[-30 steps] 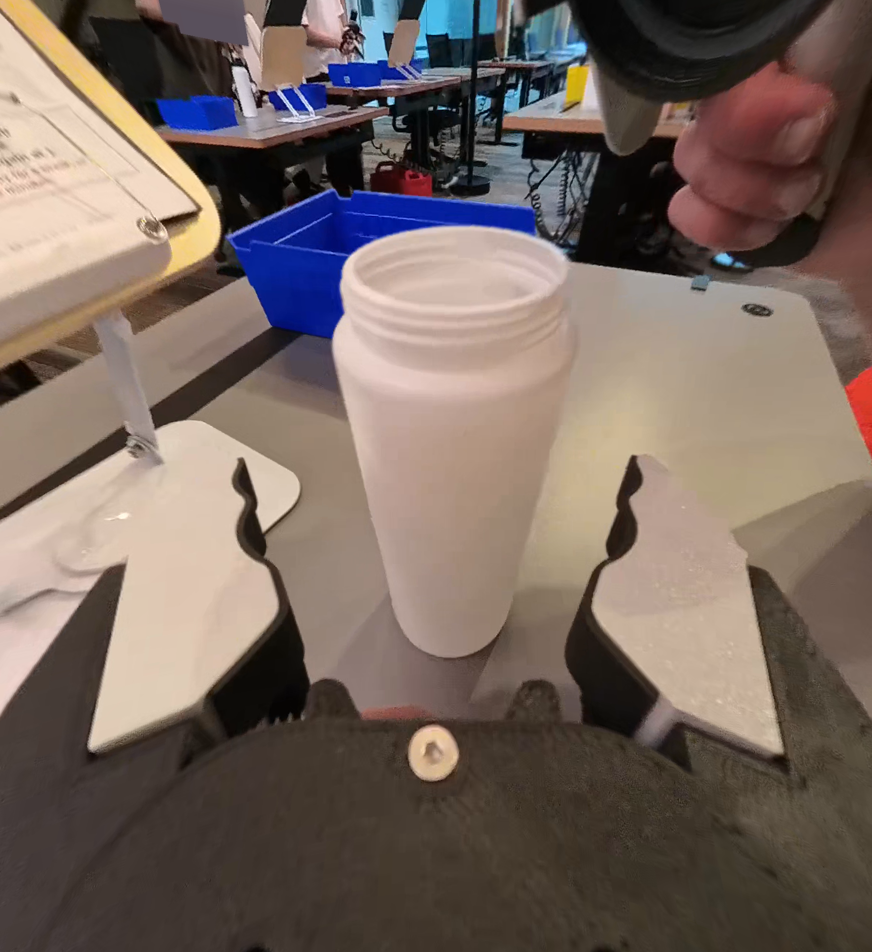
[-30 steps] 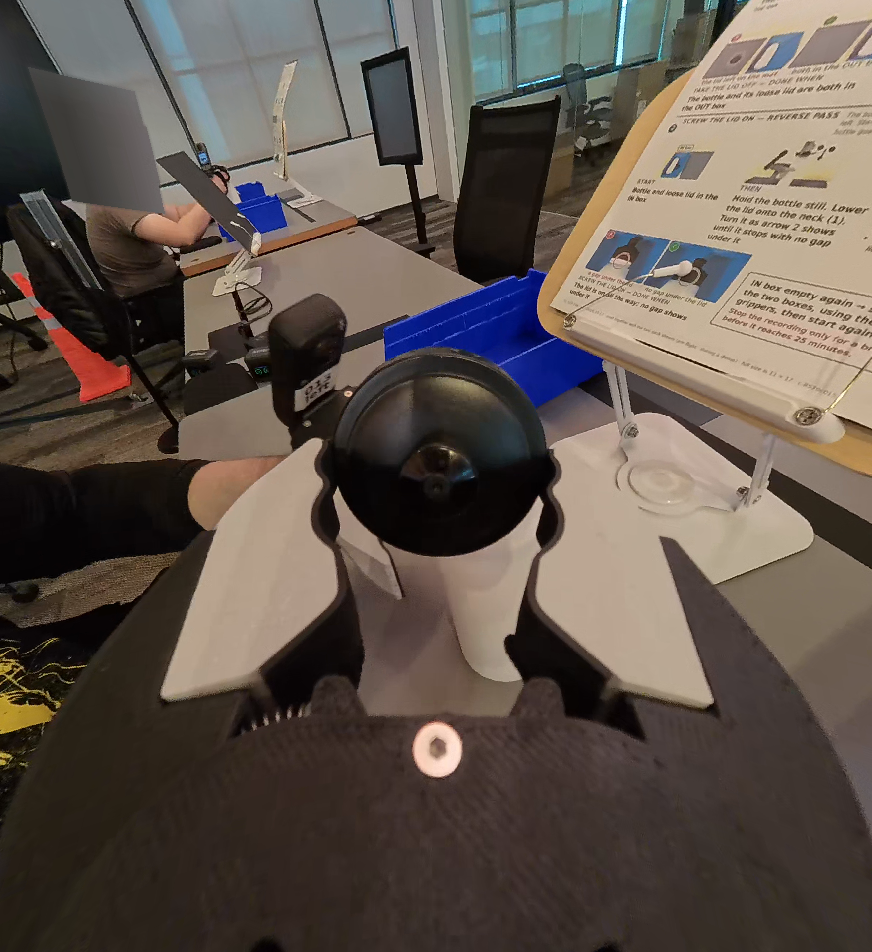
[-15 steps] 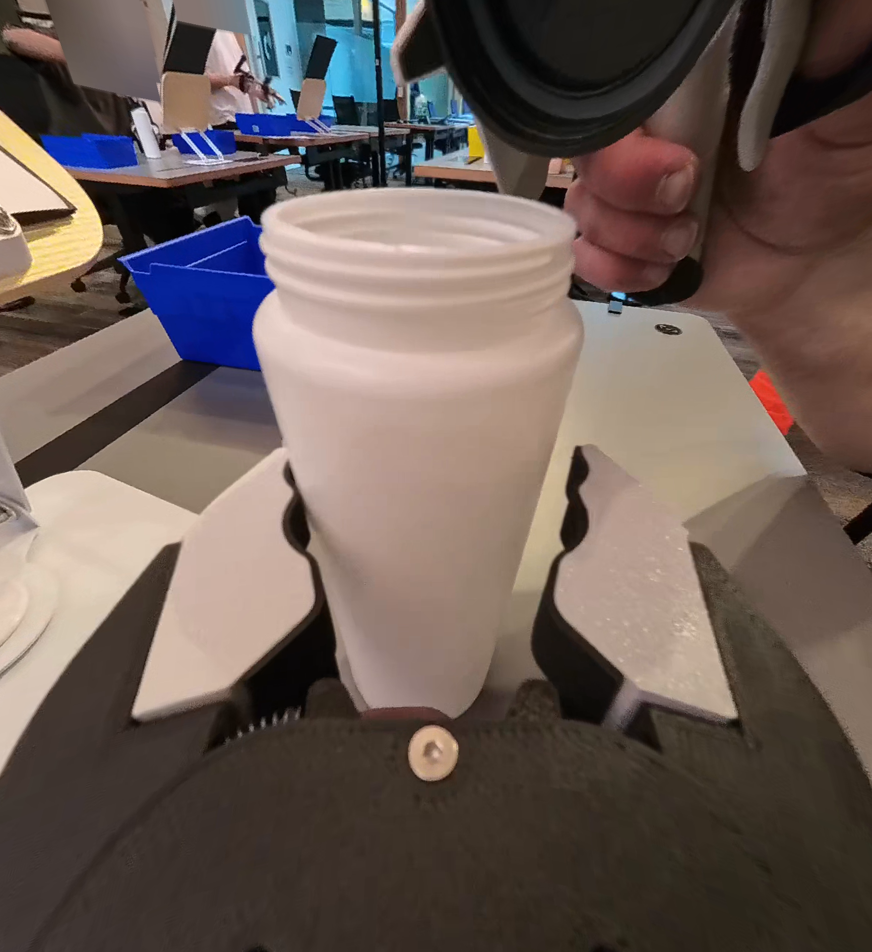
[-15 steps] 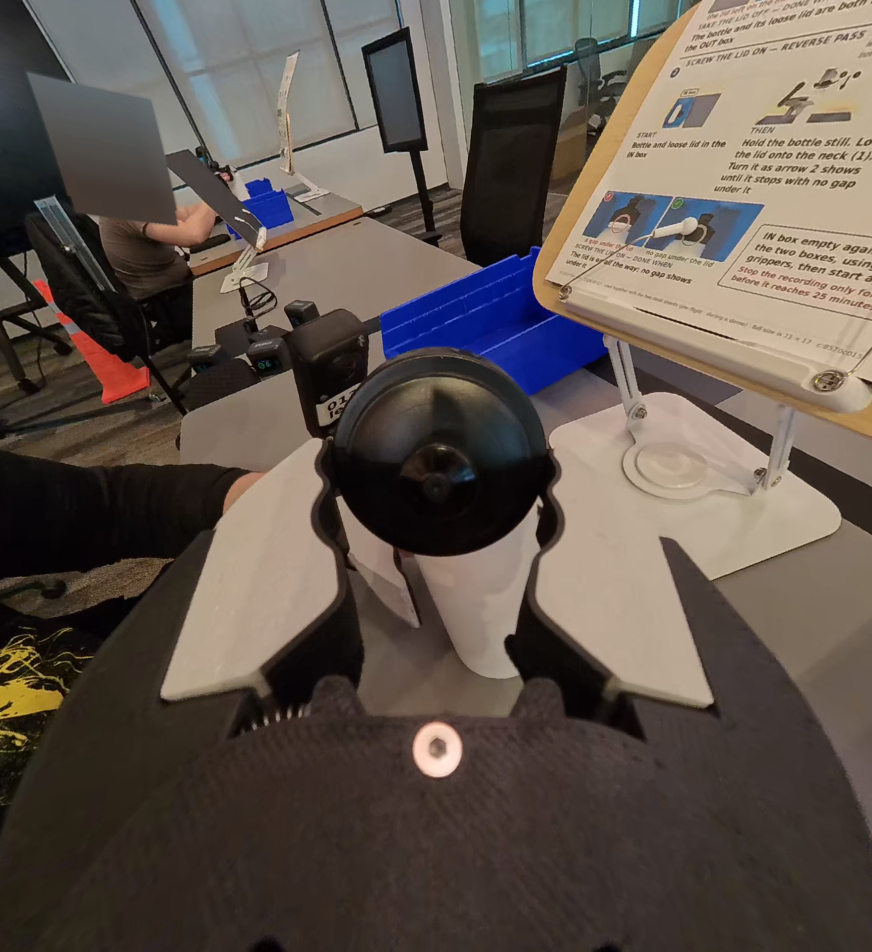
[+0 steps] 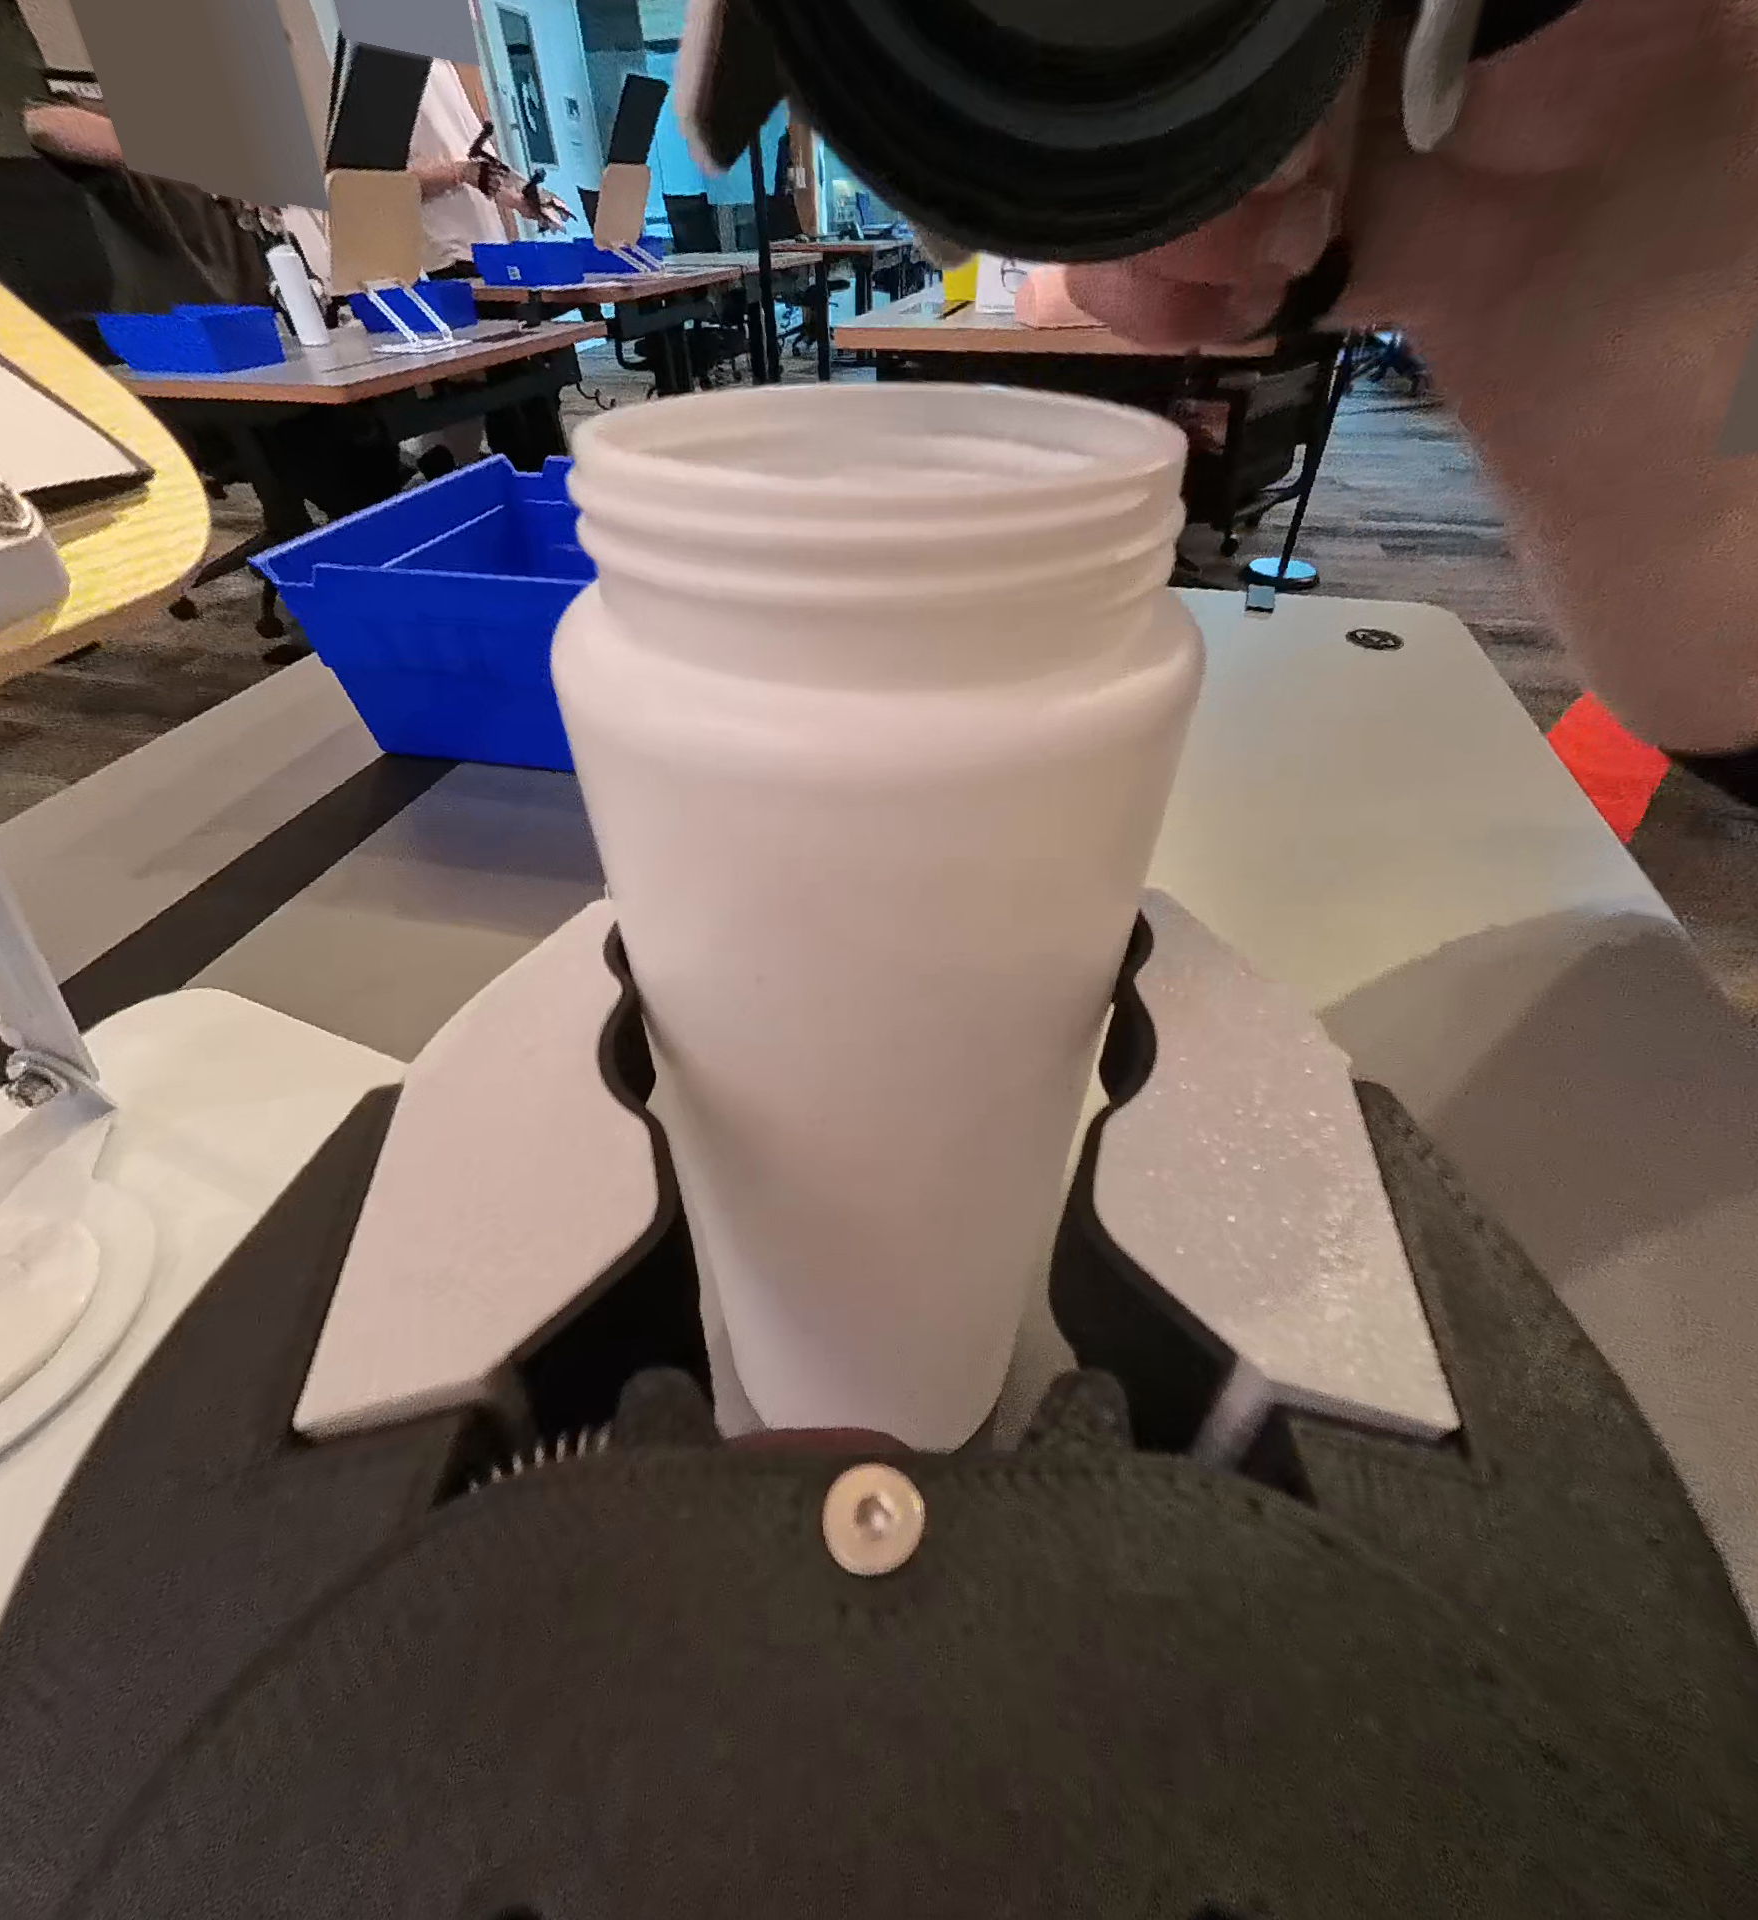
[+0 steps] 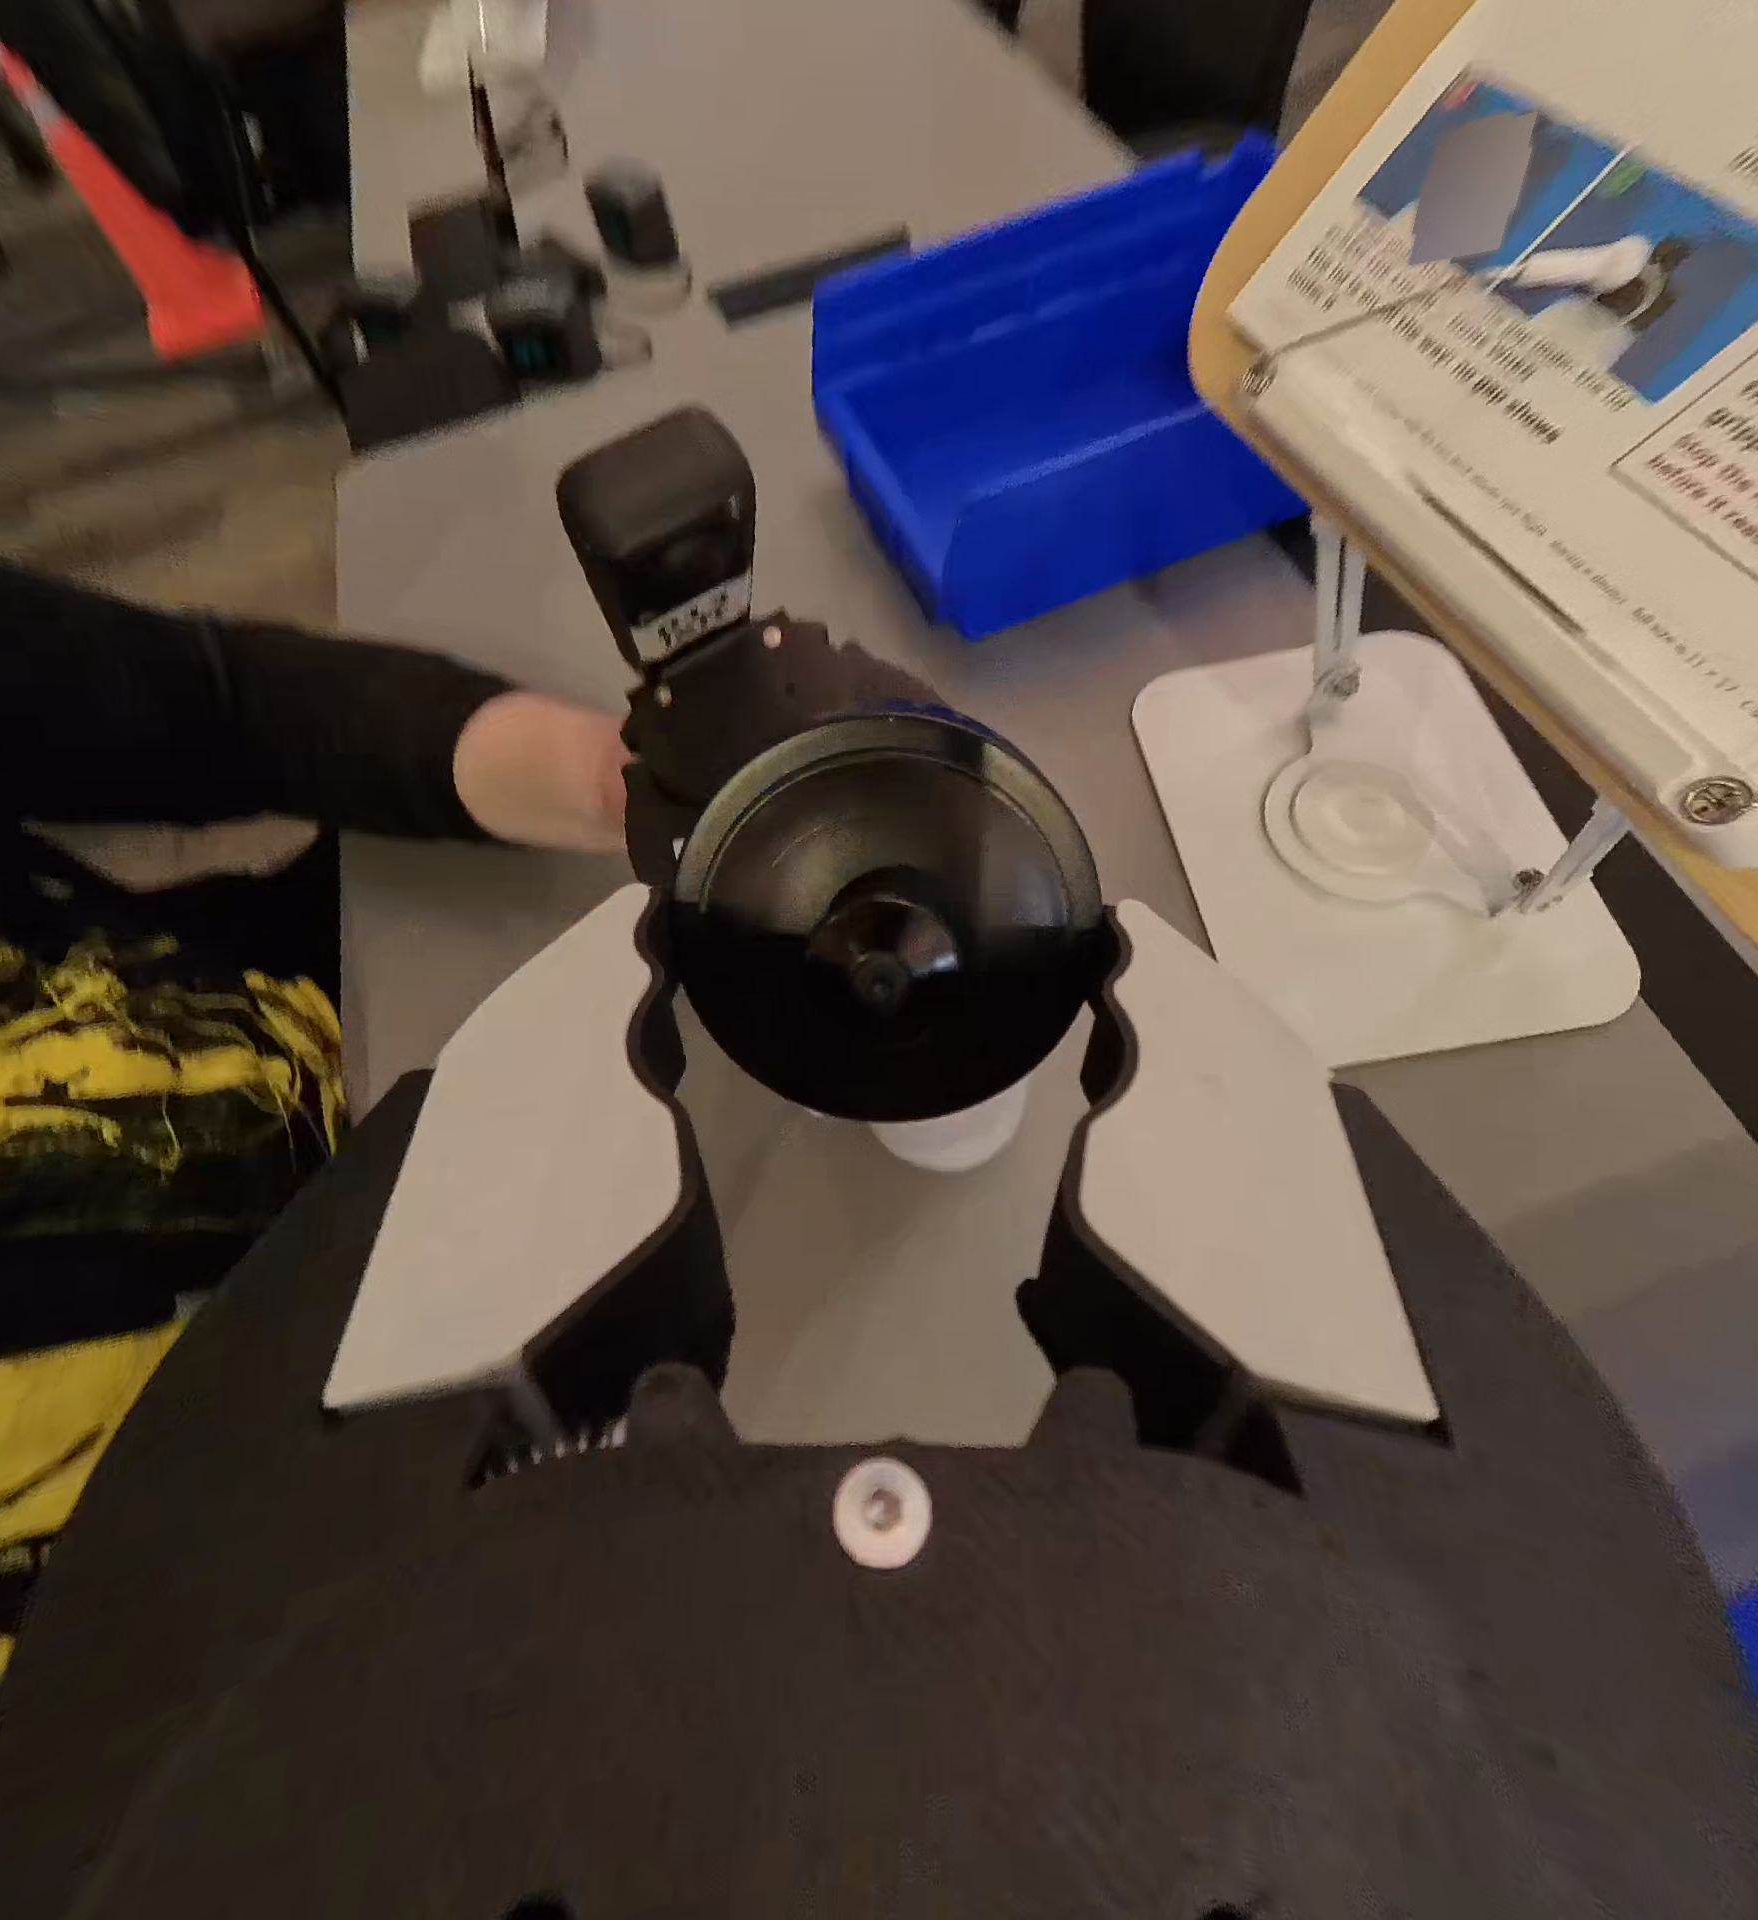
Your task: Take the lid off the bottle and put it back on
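Lid [image 5: 1041,114] cut off by the top edge, bottle [image 6: 942,1143] mostly hidden under it — instruction sheet [image 6: 1602,343] blurred

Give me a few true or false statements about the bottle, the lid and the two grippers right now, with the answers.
1. The bottle is open, its threaded neck bare. True.
2. The left gripper has its fingers against the bottle's sides. True.
3. The lid lies on the table. False: the right gripper holds it in the air above the bottle.
4. The lid is white. False: it is black; the bottle is white.
5. A blue bin stands on the table behind the bottle. True.
6. The bottle lies on its side. False: it stands upright.
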The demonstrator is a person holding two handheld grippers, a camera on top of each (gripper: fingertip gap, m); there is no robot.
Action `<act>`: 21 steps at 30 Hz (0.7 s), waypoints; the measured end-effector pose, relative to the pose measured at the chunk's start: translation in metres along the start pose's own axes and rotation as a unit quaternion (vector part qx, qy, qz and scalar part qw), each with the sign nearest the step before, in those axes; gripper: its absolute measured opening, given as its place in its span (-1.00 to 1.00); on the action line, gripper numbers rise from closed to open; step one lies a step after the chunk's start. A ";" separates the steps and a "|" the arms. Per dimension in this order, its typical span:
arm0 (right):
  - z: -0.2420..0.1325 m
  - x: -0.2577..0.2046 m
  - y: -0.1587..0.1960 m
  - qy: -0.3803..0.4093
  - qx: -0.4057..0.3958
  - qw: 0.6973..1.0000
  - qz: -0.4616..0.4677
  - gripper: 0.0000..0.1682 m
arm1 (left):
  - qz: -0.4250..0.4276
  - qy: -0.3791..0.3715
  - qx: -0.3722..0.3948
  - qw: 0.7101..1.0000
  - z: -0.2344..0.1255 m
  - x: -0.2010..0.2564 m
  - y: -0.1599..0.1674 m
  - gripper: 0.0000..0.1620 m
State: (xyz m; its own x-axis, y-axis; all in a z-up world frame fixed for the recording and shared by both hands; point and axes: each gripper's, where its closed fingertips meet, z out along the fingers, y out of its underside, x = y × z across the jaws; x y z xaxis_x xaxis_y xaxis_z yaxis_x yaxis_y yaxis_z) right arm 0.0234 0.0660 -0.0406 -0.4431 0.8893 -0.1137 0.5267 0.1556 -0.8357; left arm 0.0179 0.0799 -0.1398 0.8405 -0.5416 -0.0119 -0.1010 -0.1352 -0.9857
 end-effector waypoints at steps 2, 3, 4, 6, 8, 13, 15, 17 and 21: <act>0.004 0.001 0.004 -0.012 -0.057 0.998 -0.035 -0.09 | 0.003 0.014 -0.005 1.000 0.004 0.002 0.000 0.05; 0.006 0.000 0.005 -0.021 -0.081 0.995 -0.055 -0.09 | 0.004 0.017 -0.005 1.000 0.005 0.002 0.000 0.05; 0.008 -0.001 0.006 -0.031 -0.104 0.992 -0.069 -0.09 | 0.002 0.020 -0.002 1.000 0.005 0.001 0.000 0.05; 0.013 -0.002 0.009 -0.051 -0.149 0.983 -0.091 -0.09 | -0.010 0.029 0.005 1.000 0.005 0.000 0.001 0.05; 0.018 0.002 0.013 -0.056 -0.196 0.974 -0.101 -0.09 | -0.011 0.036 0.015 0.999 0.004 0.000 0.000 0.06; 0.027 0.004 0.022 -0.080 -0.290 0.944 -0.133 -0.09 | -0.010 0.044 0.017 0.999 0.005 0.001 0.000 0.06; 0.030 0.008 0.023 -0.079 -0.313 0.936 -0.140 -0.09 | -0.011 0.046 0.020 0.999 0.006 0.001 0.000 0.06; 0.031 0.010 0.025 -0.082 -0.336 0.927 -0.147 -0.09 | -0.009 0.050 0.019 0.999 0.006 0.002 0.000 0.06; 0.030 0.011 0.028 -0.090 -0.373 0.910 -0.157 -0.09 | -0.009 0.052 0.019 0.998 0.006 0.002 0.000 0.05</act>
State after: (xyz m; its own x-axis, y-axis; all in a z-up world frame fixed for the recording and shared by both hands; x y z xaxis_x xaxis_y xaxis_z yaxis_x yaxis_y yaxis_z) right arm 0.0113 0.0673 -0.0817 -0.7329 0.6761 -0.0755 0.6700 0.6982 -0.2522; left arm 0.0231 0.0835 -0.1409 0.7821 -0.6228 0.0206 -0.0647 -0.1140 -0.9914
